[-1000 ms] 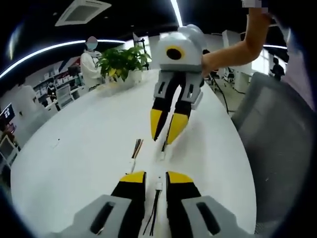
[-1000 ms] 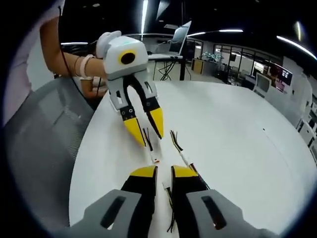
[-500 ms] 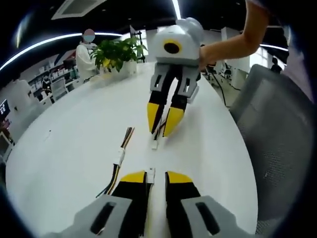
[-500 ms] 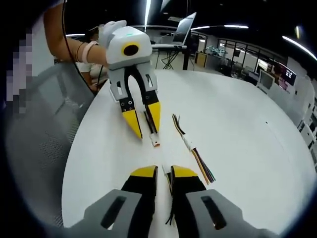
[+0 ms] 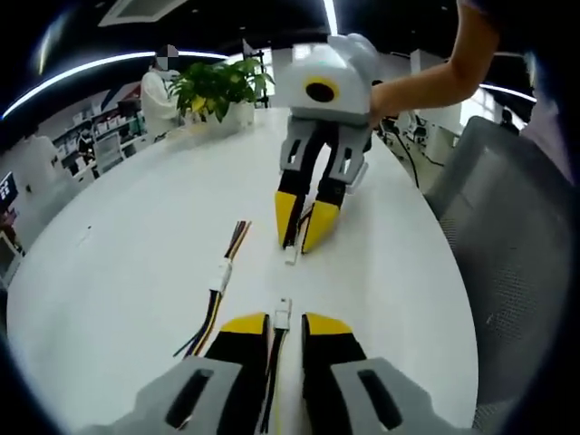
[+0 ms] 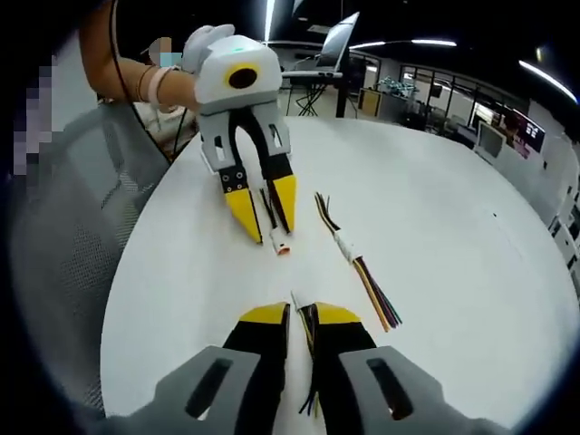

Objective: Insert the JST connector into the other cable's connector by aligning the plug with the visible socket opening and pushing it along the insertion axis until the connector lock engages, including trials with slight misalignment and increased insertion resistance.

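L gripper [image 5: 285, 328] is pinching a cable w/ white connector [image 5: 284, 313]. R gripper [image 6: 300, 319] is pinching the other cable [image 6: 307, 331]. Spare bundle [image 6: 358, 269] is lying on the table [image 6: 471, 272].

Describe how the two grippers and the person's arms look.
Both the left gripper and the right gripper have a rounded white-grey body with a yellow-ringed round lens, grey arms with slots, and black jaws tipped in yellow. A white glove and a pale wristband show behind the left gripper.

Two grippers, left gripper [image 6: 261, 217] and right gripper [image 5: 303, 228], three cables: one in each [image 5: 284, 313] [image 6: 296, 306], one loose [image 6: 352, 256], one potted plant [image 5: 216, 88], one white table [image 5: 136, 236], one grey chair [image 5: 521, 236].
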Demonstrator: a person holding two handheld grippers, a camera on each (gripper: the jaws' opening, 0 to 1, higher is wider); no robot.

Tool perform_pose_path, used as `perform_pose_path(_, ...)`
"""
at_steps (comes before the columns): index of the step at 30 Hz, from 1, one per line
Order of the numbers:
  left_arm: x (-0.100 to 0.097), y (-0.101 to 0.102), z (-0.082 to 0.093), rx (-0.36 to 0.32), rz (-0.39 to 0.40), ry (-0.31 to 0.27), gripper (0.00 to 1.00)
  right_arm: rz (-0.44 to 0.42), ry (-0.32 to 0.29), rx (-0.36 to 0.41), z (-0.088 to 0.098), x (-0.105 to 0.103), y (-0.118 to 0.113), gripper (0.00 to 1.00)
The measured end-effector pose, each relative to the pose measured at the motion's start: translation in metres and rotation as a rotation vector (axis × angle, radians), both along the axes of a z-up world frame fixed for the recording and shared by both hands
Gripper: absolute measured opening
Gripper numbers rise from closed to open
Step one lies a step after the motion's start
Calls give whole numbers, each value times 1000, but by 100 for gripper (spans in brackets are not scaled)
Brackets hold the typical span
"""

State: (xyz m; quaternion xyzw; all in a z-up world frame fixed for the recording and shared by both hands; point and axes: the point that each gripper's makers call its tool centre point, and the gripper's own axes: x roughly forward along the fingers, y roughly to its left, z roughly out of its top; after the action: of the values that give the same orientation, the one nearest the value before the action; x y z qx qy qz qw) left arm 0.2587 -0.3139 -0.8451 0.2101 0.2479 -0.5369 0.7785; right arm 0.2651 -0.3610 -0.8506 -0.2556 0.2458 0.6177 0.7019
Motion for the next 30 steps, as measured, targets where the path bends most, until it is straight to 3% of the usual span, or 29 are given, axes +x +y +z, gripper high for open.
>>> perform_pose_path(6,3,1,-3,2,7,1,5,-7,6,1,-2,1,-4,6)
perform_pose_path(9,2,1,-3,4,-6,-15,0,-3,5,6,-2,0,-3,4)
perform_pose_path(20,1,0,-1,2,-30,-36,0,-40,23,4,-2,5,0,3)
perform_pose_path(30,2,-1,-1,0,-6,-28,0,-93,62,19,1,8,3,3)
